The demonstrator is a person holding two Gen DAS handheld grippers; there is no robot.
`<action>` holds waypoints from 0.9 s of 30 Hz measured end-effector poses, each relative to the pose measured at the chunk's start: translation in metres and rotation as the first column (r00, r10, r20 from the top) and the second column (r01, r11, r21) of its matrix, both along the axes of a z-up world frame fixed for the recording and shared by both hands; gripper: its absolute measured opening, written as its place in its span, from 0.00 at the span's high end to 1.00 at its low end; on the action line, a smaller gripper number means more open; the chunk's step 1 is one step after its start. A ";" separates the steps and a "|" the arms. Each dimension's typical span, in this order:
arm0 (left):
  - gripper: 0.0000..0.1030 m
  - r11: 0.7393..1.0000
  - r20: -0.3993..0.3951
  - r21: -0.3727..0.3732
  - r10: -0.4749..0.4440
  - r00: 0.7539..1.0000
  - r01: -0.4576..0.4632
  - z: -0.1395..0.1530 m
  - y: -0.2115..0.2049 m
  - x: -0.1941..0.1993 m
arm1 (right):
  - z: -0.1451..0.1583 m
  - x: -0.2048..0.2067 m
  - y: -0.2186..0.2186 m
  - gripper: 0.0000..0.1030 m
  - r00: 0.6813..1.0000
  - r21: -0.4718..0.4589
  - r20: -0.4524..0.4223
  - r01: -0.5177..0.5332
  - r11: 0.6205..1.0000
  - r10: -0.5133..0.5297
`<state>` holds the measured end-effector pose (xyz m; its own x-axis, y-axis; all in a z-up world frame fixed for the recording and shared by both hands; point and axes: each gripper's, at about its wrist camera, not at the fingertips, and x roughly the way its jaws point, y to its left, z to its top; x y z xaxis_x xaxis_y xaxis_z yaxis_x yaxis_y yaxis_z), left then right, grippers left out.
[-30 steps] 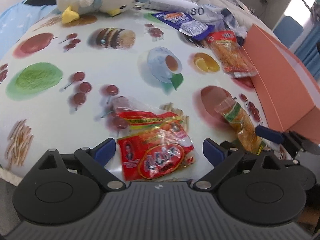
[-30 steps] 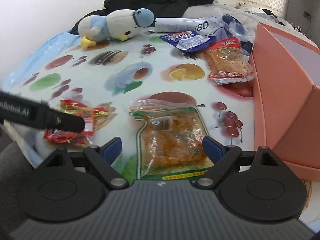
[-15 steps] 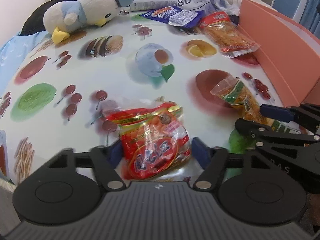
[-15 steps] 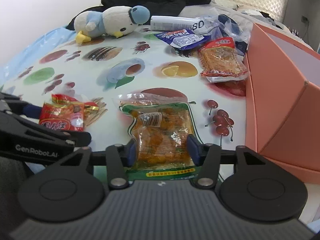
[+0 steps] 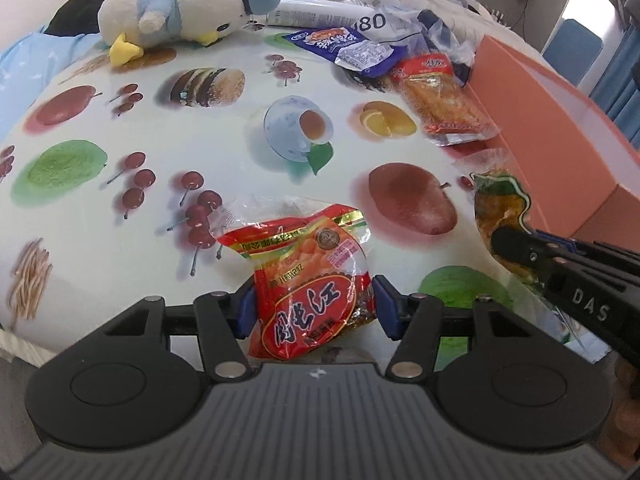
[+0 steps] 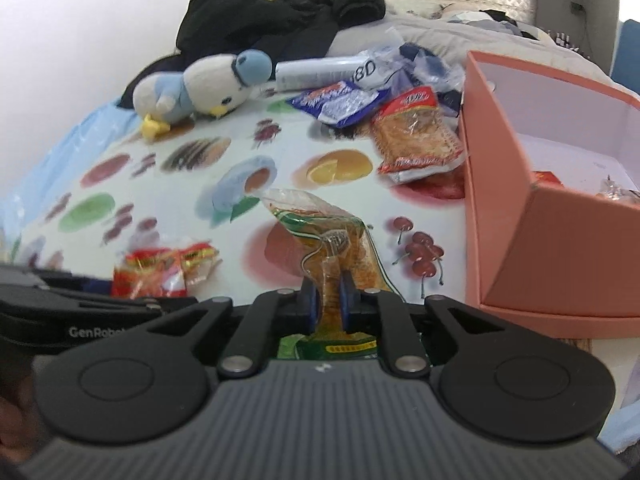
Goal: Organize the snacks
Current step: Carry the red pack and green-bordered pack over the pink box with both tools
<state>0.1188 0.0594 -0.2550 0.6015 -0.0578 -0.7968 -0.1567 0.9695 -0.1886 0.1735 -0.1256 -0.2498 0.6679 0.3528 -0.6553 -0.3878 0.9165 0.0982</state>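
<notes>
My left gripper [image 5: 314, 307] is shut on a red snack packet [image 5: 308, 276], its blue pads pressing both sides, at the near edge of the fruit-print tablecloth [image 5: 240, 128]. My right gripper [image 6: 327, 305] is shut on a green-and-orange snack packet [image 6: 328, 240] and holds it tilted up off the cloth. That packet also shows at the right of the left wrist view [image 5: 500, 216], and the red packet at the left of the right wrist view [image 6: 160, 270]. An open pink box [image 6: 532, 216] stands to the right with some snacks inside.
A red-orange cracker packet [image 5: 440, 96] and a blue packet [image 5: 344, 50] lie at the far side beside the box [image 5: 560, 120]. A plush penguin [image 5: 180, 16], a white tube [image 5: 320, 18] and black clothing [image 6: 288, 20] lie behind.
Both grippers have closed on their packets. The right gripper has lifted the green-and-orange packet and the view now looks into the pink box. The left gripper pinches the red packet tighter.
</notes>
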 end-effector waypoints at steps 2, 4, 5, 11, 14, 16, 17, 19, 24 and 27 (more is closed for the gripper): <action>0.39 1.000 0.011 -0.011 -0.002 1.000 0.002 0.007 -0.002 -0.004 | 0.007 -0.002 -0.003 0.87 1.000 0.019 0.002 0.008 1.000 -0.008; 0.39 1.000 0.026 -0.024 0.003 1.000 -0.003 0.016 -0.002 -0.008 | 0.013 -0.006 -0.006 0.87 1.000 0.027 0.013 0.017 0.999 -0.017; 0.39 0.999 0.033 -0.033 0.008 0.999 -0.006 0.020 -0.002 -0.009 | 0.016 -0.008 -0.008 0.87 1.000 0.029 0.017 0.023 0.999 -0.023; 0.39 0.999 0.077 -0.052 0.018 0.997 -0.014 0.052 -0.002 -0.016 | 0.039 -0.015 -0.019 0.87 0.998 0.086 0.024 0.056 0.995 -0.058; 0.39 0.996 0.097 -0.083 0.029 0.995 -0.021 0.070 0.002 -0.019 | 0.054 -0.019 -0.023 0.87 0.997 0.104 0.048 0.059 0.993 -0.064; 0.39 0.997 0.111 -0.074 0.027 0.993 -0.019 0.083 0.001 -0.021 | 0.063 -0.022 -0.029 0.87 0.996 0.125 0.054 0.069 0.990 -0.076; 0.39 0.997 0.119 -0.071 0.025 0.993 -0.016 0.089 -0.001 -0.021 | 0.067 -0.023 -0.031 0.87 0.995 0.132 0.053 0.072 0.989 -0.080; 0.39 0.997 0.134 -0.070 0.023 0.991 -0.014 0.101 -0.003 -0.024 | 0.077 -0.028 -0.037 0.87 0.994 0.153 0.053 0.082 0.985 -0.091; 0.39 0.996 0.166 -0.094 0.010 0.986 0.005 0.128 -0.012 -0.028 | 0.101 -0.039 -0.050 0.87 0.991 0.186 0.073 0.097 0.978 -0.112; 0.39 0.995 0.192 -0.099 -0.006 0.981 0.025 0.142 -0.022 -0.029 | 0.118 -0.047 -0.057 0.87 0.987 0.184 0.114 0.095 0.978 -0.117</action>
